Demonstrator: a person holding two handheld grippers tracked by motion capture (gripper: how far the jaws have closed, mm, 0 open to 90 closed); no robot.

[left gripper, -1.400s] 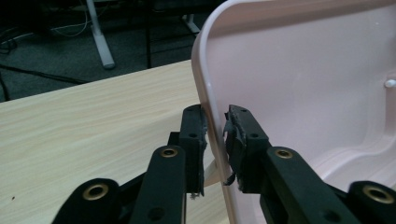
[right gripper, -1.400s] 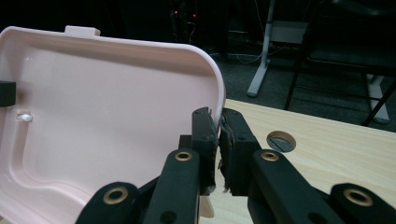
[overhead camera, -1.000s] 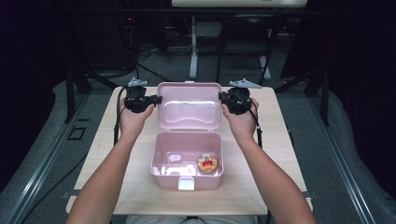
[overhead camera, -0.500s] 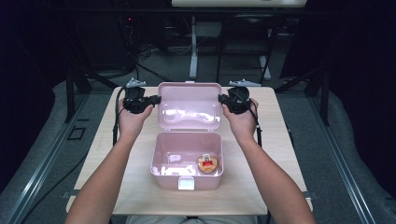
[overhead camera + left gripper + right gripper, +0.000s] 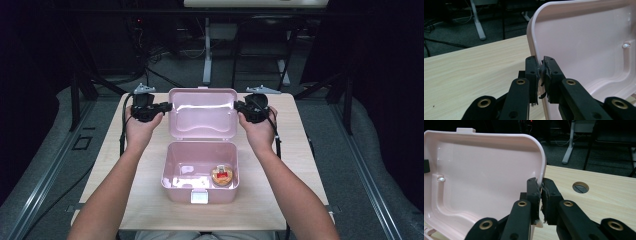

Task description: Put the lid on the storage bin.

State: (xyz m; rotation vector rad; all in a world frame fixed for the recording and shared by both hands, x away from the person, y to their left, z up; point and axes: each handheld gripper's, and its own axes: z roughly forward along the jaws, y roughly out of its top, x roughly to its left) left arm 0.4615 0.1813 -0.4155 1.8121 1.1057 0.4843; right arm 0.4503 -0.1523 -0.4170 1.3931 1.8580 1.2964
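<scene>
On table (image 5: 140,192), both hand-held grippers stay clamped on upright pink lid (image 5: 202,112) edges; nothing moved.

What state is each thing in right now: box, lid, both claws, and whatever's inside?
Pink box: open, on the table.
Lid: raised, held by both side edges.
Left claw: shut on the lid's edge.
Right claw: shut on the lid's opposite edge.
Small round item: lying inside the box, untouched.
</scene>
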